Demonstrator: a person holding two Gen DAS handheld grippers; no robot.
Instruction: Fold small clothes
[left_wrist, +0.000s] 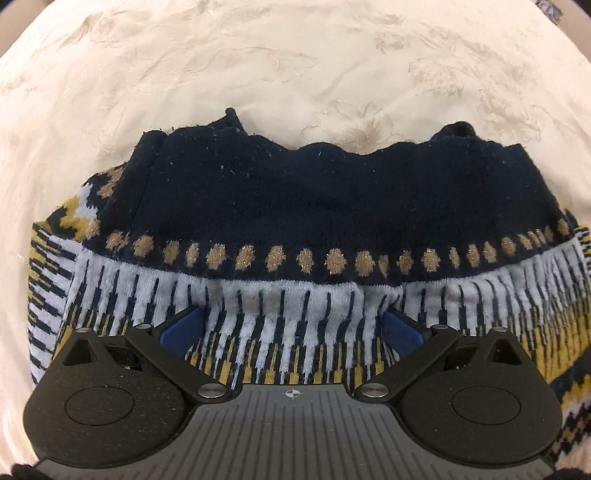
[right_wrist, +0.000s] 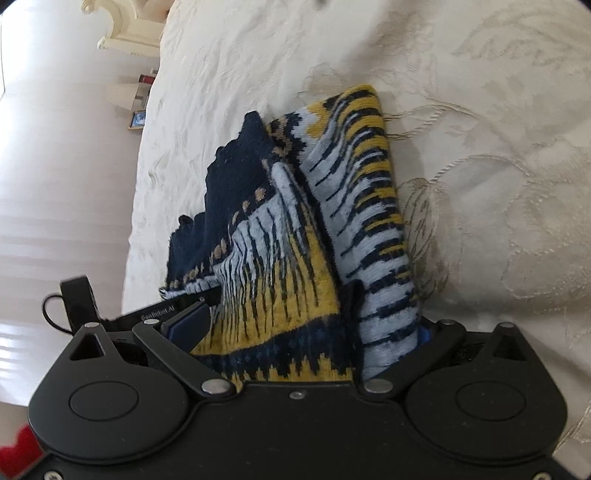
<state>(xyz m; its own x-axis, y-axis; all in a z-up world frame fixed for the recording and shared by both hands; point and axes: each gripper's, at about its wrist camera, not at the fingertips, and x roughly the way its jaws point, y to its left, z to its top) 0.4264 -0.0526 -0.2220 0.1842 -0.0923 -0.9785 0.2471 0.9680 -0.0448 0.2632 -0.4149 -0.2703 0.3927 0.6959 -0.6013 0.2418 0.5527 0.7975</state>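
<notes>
A small knitted sweater (left_wrist: 295, 206), navy with gold dots and white, navy and yellow stripes, lies folded on a cream bedspread (left_wrist: 258, 66). My left gripper (left_wrist: 291, 328) stands wide open over its near striped edge, with knit between its blue pads (left_wrist: 183, 326). In the right wrist view the same sweater (right_wrist: 306, 229) bunches up between the jaws of my right gripper (right_wrist: 314, 332). Those jaws are wide apart, with a thick fold of cloth filling the gap. The left gripper's black finger (right_wrist: 166, 314) shows at the sweater's left edge.
The cream floral bedspread (right_wrist: 480, 147) spreads all around the sweater. A pale floor (right_wrist: 55, 184) and cream furniture (right_wrist: 122, 29) lie beyond the bed's left edge in the right wrist view.
</notes>
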